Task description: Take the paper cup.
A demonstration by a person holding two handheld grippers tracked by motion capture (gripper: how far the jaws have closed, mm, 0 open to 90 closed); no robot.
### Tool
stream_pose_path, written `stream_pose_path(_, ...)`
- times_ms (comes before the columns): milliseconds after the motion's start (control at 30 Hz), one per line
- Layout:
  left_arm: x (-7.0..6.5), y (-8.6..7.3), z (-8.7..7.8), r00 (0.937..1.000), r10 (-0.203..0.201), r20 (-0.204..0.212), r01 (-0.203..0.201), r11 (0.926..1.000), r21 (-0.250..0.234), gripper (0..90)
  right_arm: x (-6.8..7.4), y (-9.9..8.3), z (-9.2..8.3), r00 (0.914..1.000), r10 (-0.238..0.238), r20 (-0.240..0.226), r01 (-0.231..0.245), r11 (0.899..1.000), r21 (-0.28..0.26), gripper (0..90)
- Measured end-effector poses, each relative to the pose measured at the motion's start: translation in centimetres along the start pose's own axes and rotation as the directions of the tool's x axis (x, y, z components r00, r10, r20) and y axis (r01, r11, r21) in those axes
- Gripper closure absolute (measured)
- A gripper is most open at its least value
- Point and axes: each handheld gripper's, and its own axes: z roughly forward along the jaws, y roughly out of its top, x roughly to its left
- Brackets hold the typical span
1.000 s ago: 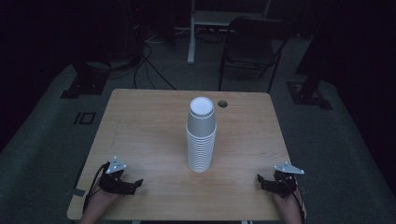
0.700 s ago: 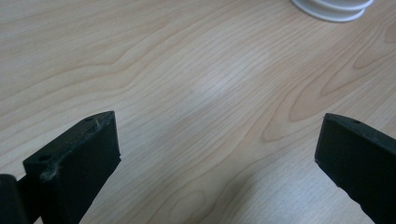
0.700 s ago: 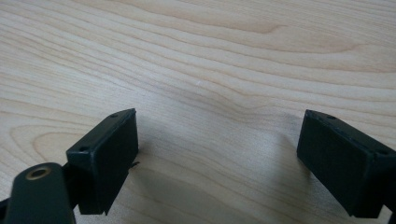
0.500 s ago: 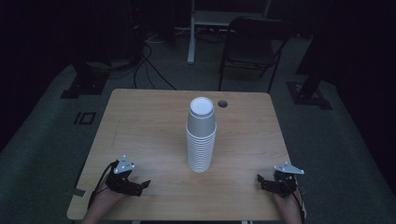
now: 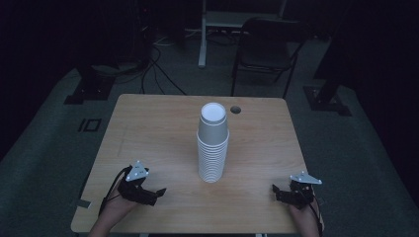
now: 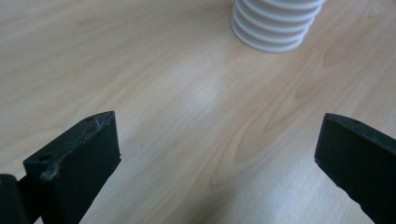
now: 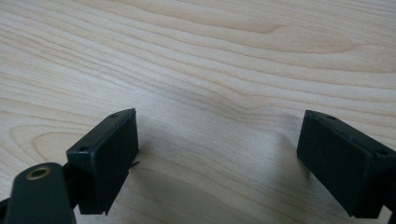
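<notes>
We have a tall stack of white paper cups (image 5: pixel 213 143) standing upside down at the middle of the light wooden table (image 5: pixel 148 123), just short of the round cable hole (image 5: pixel 235 109). Our left gripper (image 5: pixel 159 191) sits near-left of the stack, jaws wide apart on nothing; our right gripper (image 5: pixel 274 188) lies well to the stack's right, jaws likewise spread and empty. We judge the cups light, thin-walled and easily crushed or toppled, so we'd pinch the top cup gently by its sides.
</notes>
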Motion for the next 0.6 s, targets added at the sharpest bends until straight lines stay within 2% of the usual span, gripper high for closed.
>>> stream_pose_path(367, -1.2, 2.7, -0.6, 0.9971, 0.051, 0.057, -0.048, 0.9975, -0.053, 1.3, 0.0, 0.0, 0.0, 1.0000, 0.000, 0.000, 0.000, 1.000, -0.001, 12.1)
stream_pose_path(600, -1.7, 4.3, -0.7, 0.9943, 0.062, 0.087, -0.054, 0.9941, -0.094, 1.4, 0.0, 0.0, 0.0, 1.0000, 0.001, 0.000, -0.001, 1.000, 0.000, 12.2)
